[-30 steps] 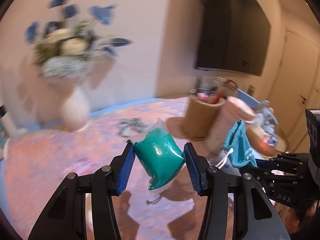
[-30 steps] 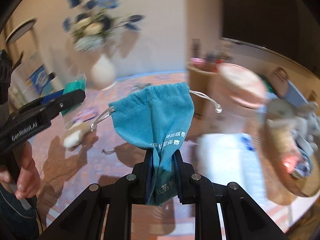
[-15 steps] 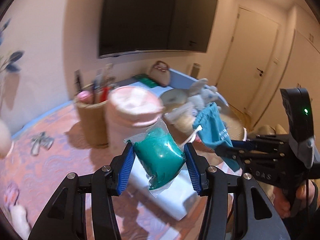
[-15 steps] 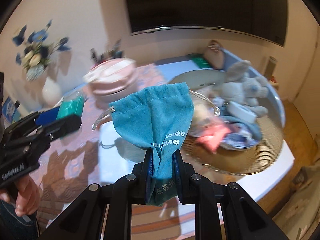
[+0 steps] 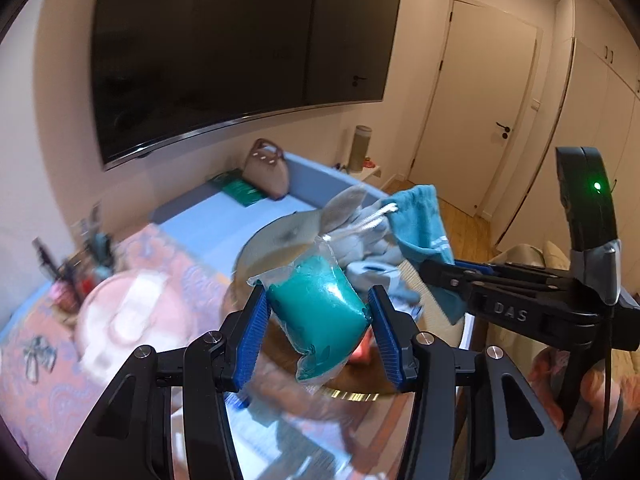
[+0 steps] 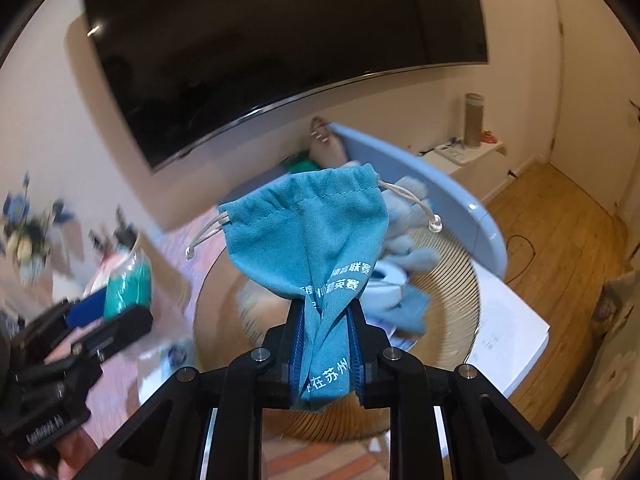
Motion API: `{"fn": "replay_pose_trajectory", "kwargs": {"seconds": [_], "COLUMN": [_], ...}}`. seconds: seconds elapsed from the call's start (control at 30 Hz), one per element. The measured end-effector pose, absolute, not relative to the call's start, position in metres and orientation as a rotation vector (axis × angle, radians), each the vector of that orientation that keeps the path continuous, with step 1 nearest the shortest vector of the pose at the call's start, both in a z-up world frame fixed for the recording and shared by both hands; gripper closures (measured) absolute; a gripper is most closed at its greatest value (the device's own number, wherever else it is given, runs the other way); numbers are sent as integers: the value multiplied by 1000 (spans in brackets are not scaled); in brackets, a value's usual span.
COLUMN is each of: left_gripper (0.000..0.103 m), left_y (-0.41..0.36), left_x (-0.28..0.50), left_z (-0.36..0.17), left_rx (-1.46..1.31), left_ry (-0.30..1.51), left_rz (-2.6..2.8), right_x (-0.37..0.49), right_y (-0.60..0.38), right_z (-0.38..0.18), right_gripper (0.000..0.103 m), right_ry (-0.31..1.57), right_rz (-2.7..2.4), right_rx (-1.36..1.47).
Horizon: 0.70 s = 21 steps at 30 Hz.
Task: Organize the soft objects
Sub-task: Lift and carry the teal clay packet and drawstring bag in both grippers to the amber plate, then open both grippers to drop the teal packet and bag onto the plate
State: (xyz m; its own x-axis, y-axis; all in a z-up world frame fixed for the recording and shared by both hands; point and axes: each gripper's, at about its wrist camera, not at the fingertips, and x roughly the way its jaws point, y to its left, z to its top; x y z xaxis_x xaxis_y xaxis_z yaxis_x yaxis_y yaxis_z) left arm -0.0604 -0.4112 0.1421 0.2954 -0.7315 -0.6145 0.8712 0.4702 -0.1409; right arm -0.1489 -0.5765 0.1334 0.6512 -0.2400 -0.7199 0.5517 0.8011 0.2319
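Cream walls carry a big dark screen [image 5: 240, 52] above a blue-edged table [image 5: 208, 216]; a closed door [image 5: 476, 112] stands to its right. Held above the table, a teal packet in clear wrap [image 5: 318, 316] sits squeezed between the blue pads of the left gripper [image 5: 318, 330], which grips it on both sides; just right of it, the teal drawstring pouch [image 6: 308, 236] hangs upward from the right gripper [image 6: 326, 356], whose jaws are clenched on the pouch's lower end; white printing shows on the cloth. Behind and below both lies a round woven basket [image 6: 452, 280] holding a grey plush toy [image 5: 352, 216] and other soft items; a pink round container [image 5: 128, 316] is blurred at the left; a handbag [image 5: 266, 172] rests by the wall.
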Motion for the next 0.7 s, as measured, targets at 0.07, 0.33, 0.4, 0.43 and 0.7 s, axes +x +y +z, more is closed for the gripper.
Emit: {"fn": "replay_pose_trajectory", "kwargs": {"seconds": [0.07,0.33,0.4,0.43,0.7], "left_gripper": [55,25,24,24,24], "left_y": [-424,-447,-444,-444,-409], "left_x": [-62,-68,-68,-68,-92], "left_z": [139,122,120,118,133], "left_rx": [250,311,309,309,318], "left_ry": [675,722,748,759,730], "left_rz": [-1081,-1113,-1130,-1134,-1178], "right_x": [-145,-150,-155,-158,-173], "right_y": [-584,-607,-612,-614,-589], "right_z": [133,119,115,114,124], "right_gripper": [79,33,33,33,32], "right_ry": [737,758,762,760,741], "right_rz": [-476,-457,-443,-430,-392], "right_rx": [470,570,604,628,606]}}
